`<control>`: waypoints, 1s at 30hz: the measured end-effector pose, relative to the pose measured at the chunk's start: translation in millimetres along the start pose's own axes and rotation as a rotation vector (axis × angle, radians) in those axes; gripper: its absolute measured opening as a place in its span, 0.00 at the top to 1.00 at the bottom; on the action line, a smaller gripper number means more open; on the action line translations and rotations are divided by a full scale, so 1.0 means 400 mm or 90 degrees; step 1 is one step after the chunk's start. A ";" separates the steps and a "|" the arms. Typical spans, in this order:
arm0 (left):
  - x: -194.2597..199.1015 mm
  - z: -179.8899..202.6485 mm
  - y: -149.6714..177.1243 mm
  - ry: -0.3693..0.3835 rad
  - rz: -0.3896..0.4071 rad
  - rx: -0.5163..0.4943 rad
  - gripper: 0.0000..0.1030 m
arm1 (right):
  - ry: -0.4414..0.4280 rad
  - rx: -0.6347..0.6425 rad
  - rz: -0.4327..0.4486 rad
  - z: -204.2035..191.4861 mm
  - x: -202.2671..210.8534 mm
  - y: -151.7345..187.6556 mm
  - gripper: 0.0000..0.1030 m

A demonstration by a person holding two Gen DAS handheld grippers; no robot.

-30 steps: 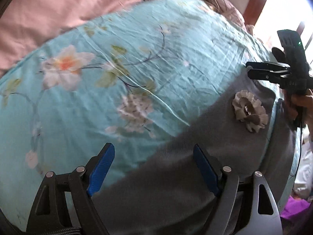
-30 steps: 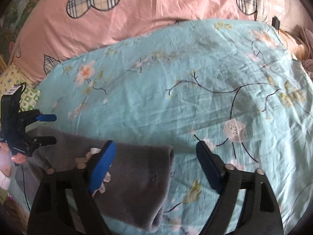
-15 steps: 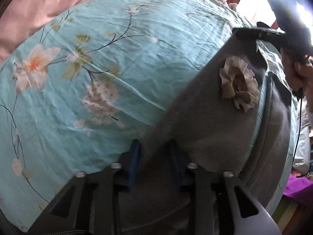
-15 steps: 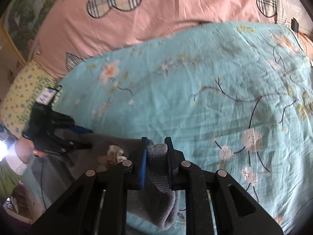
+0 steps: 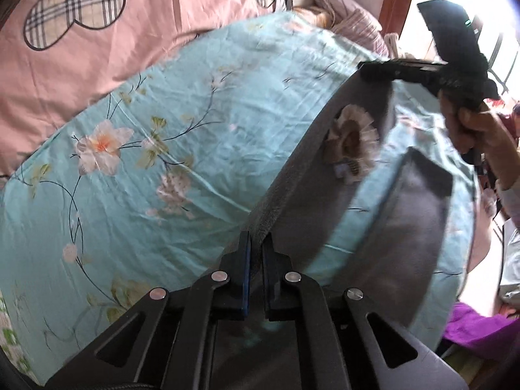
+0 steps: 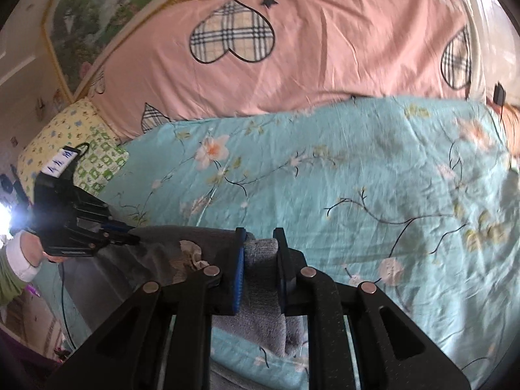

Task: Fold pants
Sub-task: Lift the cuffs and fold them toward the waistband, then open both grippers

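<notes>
The grey pants [image 5: 302, 201] carry a beige fabric flower [image 5: 352, 144]. One edge is lifted and stretched taut above the teal floral bedsheet [image 5: 146, 169]. My left gripper [image 5: 256, 247] is shut on one end of that edge. My right gripper [image 6: 258, 250] is shut on the other end, a thick grey bunch [image 6: 260, 260]; it shows in the left wrist view [image 5: 373, 71] at the far corner. The left gripper shows in the right wrist view [image 6: 126, 232], clamped on the cloth. The rest of the pants [image 5: 409, 237] hangs lower to the right.
A pink quilt [image 6: 308, 58] with plaid hearts lies across the back of the bed. A yellow patterned pillow [image 6: 65, 143] sits at the far left. A bunched mauve blanket [image 5: 351, 19] lies at the head, and purple cloth [image 5: 477, 328] is off the bed's right edge.
Both grippers went from open to shut on the pants edge. They have since lifted it off the sheet, pulling it taut between them.
</notes>
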State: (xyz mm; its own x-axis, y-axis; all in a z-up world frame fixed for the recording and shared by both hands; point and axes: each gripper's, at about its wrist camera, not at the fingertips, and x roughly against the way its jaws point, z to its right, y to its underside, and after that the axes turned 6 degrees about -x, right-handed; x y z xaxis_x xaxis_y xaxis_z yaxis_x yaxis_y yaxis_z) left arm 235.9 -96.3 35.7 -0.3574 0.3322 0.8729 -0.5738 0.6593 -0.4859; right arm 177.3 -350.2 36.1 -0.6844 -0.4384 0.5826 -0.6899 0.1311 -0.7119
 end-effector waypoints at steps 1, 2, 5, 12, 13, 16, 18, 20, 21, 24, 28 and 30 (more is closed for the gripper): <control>0.008 0.017 0.006 0.003 0.003 0.005 0.96 | -0.005 0.008 0.002 0.000 0.010 0.005 0.83; 0.019 0.016 0.017 0.008 0.005 0.010 0.96 | -0.013 0.019 0.006 0.000 0.022 0.014 0.83; 0.033 0.064 0.049 0.025 0.006 0.029 0.96 | -0.029 0.038 0.009 0.004 0.047 0.043 0.83; 0.037 0.158 0.129 0.050 0.002 0.057 0.96 | -0.058 0.087 -0.006 -0.013 0.108 0.145 0.83; 0.038 0.166 0.137 0.052 0.003 0.058 0.96 | -0.060 0.092 -0.011 -0.015 0.116 0.162 0.83; 0.046 0.198 0.163 0.065 0.006 0.059 0.96 | -0.056 0.108 -0.030 -0.017 0.132 0.211 0.83; 0.047 0.216 0.174 0.073 0.006 0.059 0.96 | -0.053 0.109 -0.043 -0.013 0.138 0.241 0.83; 0.047 0.234 0.183 0.076 0.006 0.058 0.96 | -0.046 0.106 -0.053 -0.006 0.145 0.269 0.83; 0.049 0.242 0.186 0.079 0.006 0.058 0.96 | -0.044 0.103 -0.053 -0.004 0.149 0.277 0.83; 0.053 0.262 0.193 0.086 0.009 0.057 0.96 | -0.035 0.101 -0.048 -0.004 0.168 0.299 0.83; 0.066 0.290 0.200 0.100 0.020 0.052 0.96 | -0.023 0.101 -0.042 -0.003 0.193 0.307 0.83; 0.060 0.298 0.203 0.104 0.019 0.053 0.96 | -0.012 0.106 -0.049 -0.002 0.197 0.316 0.83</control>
State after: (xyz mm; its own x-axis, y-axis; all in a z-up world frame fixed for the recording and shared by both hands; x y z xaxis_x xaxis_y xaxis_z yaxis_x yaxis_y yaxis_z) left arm 92.9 -115.0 11.8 -0.2553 0.4606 0.8501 -0.6260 0.5913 -0.5084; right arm 36.0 -367.4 -7.9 -0.6258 -0.4589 0.6308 -0.6899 -0.0517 -0.7220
